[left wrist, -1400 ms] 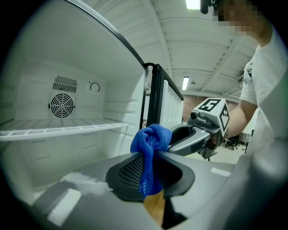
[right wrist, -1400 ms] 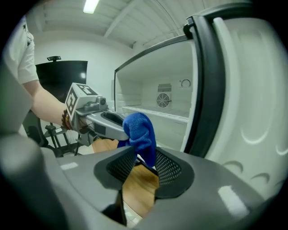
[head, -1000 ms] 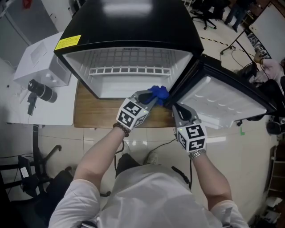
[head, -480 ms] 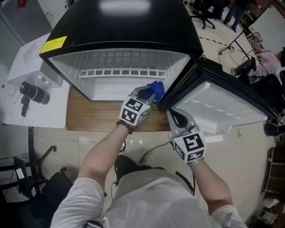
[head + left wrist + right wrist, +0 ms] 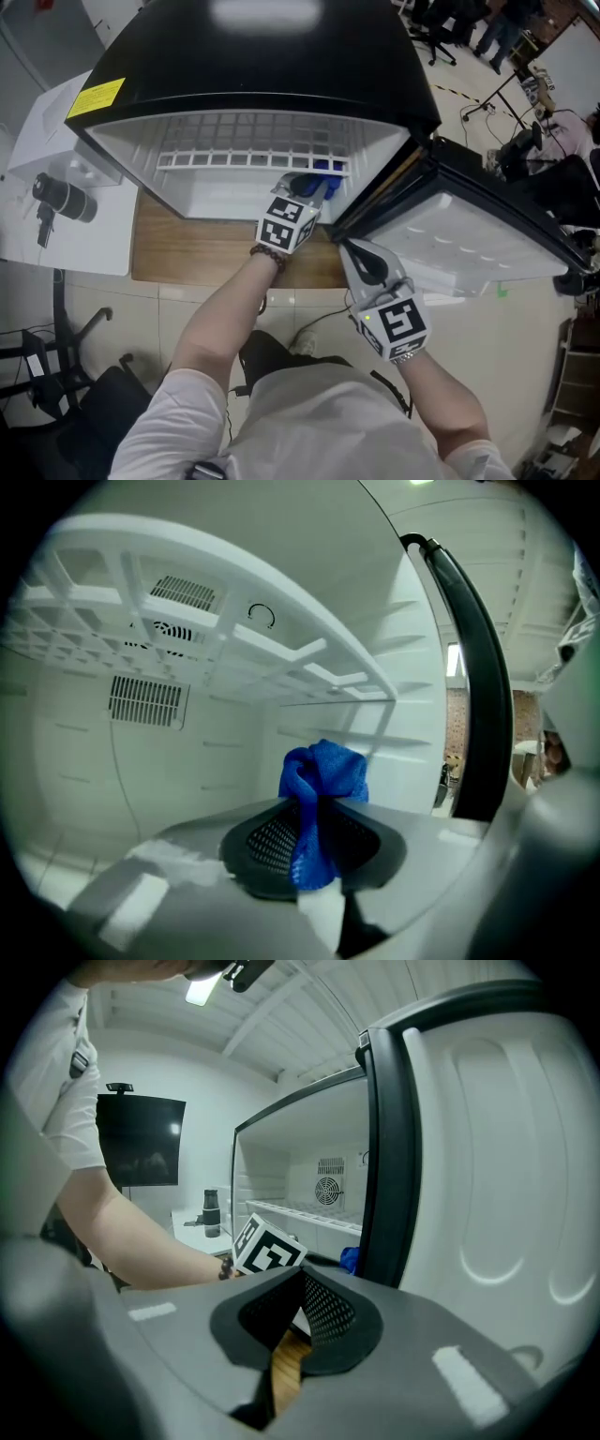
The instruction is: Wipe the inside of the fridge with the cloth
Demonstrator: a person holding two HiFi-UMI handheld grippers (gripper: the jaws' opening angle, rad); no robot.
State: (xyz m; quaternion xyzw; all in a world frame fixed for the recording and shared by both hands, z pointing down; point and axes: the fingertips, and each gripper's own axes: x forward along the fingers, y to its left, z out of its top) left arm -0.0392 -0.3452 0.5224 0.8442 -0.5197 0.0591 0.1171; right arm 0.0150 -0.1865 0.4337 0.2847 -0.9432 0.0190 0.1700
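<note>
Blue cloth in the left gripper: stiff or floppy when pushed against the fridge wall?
Likely floppy: the blue cloth bunches into folds above the left gripper, whose jaws pinch it. Probably light: that narrow pinch alone holds it up.

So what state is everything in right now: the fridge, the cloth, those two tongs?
Black mini fridge: door swung wide open.
Blue microfibre cloth: bunched up, held inside the fridge.
Left grey tongs: shut on the cloth.
Right grey tongs: shut, empty, outside by the door edge.
</note>
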